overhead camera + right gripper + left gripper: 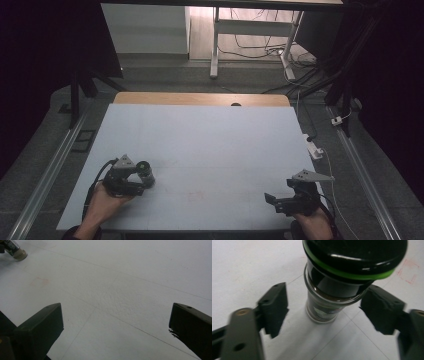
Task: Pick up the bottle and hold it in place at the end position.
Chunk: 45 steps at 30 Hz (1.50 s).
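Right now the left gripper (pixel 142 181) sits at a small jar (pixel 329 290) that stands upright on the white table (pixel 210 145). Seen along the left gripper's own view, the jar rises between the two jaws, its black lid with a green ring (pixel 352 273) close to the camera and its glass body below. The right-hand pad (pixel 382 307) lies against or just beside the jar's neck, while the left-hand pad (pixel 274 307) stands clear of the glass with bare table showing in the gap. So the jaws are half apart around the jar, not clamped on it. In the high view the jar (pixel 145 171) stands just ahead of that gripper's fingertips.

Over at the other hand, the right gripper (pixel 280 202) rests low over the table, well apart from the jar. Its jaws stand wide apart with only bare table between them. From its own view the jar's base (pixel 15 250) shows far off, up and to the left of its jaws.
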{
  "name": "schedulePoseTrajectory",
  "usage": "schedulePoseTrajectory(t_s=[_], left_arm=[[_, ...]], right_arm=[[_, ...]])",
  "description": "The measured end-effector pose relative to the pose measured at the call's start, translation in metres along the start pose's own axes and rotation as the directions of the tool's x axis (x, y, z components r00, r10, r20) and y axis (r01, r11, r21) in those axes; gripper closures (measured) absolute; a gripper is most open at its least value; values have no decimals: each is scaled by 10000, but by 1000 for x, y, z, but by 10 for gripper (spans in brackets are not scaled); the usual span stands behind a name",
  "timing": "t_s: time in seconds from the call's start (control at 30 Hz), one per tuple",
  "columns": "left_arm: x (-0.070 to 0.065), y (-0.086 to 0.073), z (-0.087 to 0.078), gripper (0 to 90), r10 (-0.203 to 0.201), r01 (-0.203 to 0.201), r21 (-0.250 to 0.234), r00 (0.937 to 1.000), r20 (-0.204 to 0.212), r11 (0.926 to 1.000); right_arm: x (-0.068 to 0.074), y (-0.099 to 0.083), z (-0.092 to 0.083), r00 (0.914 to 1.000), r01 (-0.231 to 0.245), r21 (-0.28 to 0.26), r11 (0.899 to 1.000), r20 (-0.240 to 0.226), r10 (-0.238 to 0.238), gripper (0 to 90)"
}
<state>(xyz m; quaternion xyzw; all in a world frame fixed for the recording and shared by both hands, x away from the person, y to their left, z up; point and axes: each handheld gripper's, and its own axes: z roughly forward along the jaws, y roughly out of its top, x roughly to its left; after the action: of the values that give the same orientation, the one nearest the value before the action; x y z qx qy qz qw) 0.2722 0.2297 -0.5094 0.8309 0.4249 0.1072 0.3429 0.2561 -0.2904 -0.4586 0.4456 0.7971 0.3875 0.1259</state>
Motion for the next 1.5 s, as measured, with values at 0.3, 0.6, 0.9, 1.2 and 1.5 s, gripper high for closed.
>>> schedulePoseTrajectory(t_s=[0.3, 0.6, 0.9, 1.2, 1.5], left_arm=[[0, 2, 2, 382, 204, -204, 45, 9997, 104, 9998], [-1, 4, 1, 523, 557, -557, 82, 9984, 91, 9984], [-2, 5, 1, 535, 784, -783, 163, 9969, -64, 9968], [-6, 11, -4, 536, 756, -748, -279, 9967, 295, 9968], [-14, 27, -6, 537, 877, -872, -309, 9960, 142, 9957]], right_arm=[[0, 0, 0, 10000, 8, 33, 10000, -23, -8, 0], [0, 0, 0, 10000, 13, 39, 10000, -38, -13, 0], [0, 0, 0, 10000, 26, 29, 10000, -52, -26, 0], [0, 0, 0, 10000, 8, 18, 10000, -56, -8, 0], [0, 0, 0, 10000, -4, 20, 10000, -51, 4, 0]])
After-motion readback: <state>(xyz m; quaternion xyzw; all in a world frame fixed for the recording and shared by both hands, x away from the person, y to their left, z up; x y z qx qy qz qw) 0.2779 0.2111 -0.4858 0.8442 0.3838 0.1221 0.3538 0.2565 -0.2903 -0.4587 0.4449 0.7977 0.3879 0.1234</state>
